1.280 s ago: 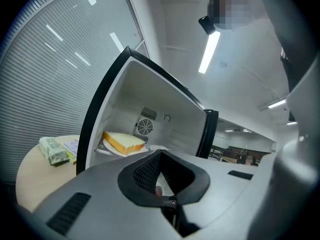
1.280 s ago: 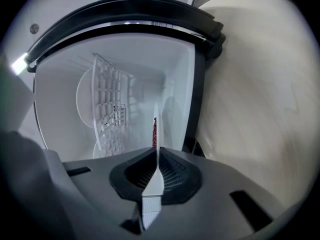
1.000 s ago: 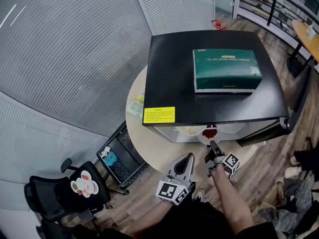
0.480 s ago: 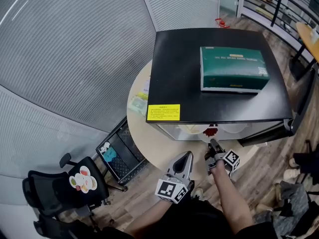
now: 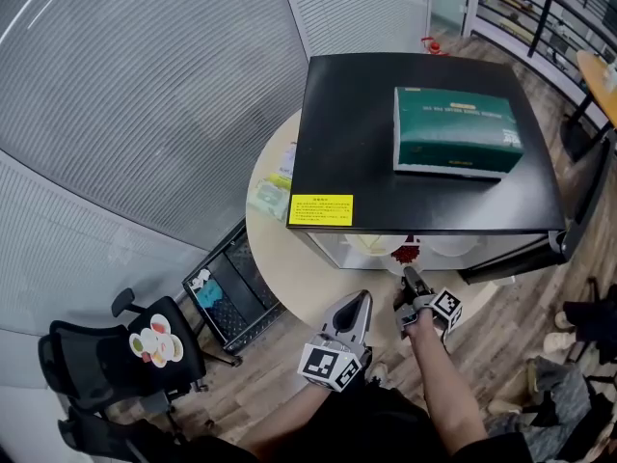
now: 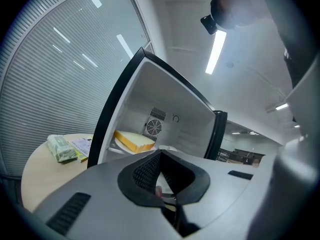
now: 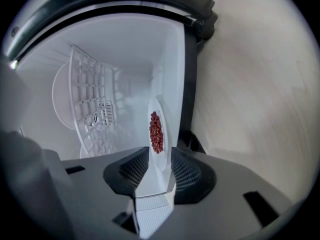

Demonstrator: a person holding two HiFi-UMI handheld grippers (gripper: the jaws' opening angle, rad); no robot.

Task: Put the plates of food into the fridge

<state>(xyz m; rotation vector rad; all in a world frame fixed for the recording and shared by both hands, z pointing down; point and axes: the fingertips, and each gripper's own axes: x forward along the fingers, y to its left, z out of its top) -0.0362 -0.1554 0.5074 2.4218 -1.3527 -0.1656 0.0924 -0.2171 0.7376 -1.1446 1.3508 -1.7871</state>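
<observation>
Fridge [image 5: 357, 133] stands on a round table [image 5: 289, 268] with its door open. A green box [image 5: 455, 131] lies on the fridge top.

Right gripper [image 7: 159, 155] is at the fridge mouth, front centre. Its jaws have just been opening and now stand apart. The near rim of plate 1 [image 7: 162, 116] is between them, with no squeeze visible. The plate carries a small heap of red bits [image 7: 156, 131]. It looks to lie flat on the fridge floor, under the wire shelf [image 7: 95, 104].

Left gripper [image 5: 359, 302] is just outside the fridge front, jaws together and empty.

Plate 2, with a yellow slab [image 6: 132, 140], is already inside the fridge.

Handling, as judged:
- Plate 1 is likely stiff, glazed, slick and breakable, and fairly light.
- The red bits are loose and would roll at any tilt.
- Take it by the near rim with the pads well over the lip, and keep it level.
- A 1-sided rim grip lets the far edge sag, so slide it rather than lift.
</observation>
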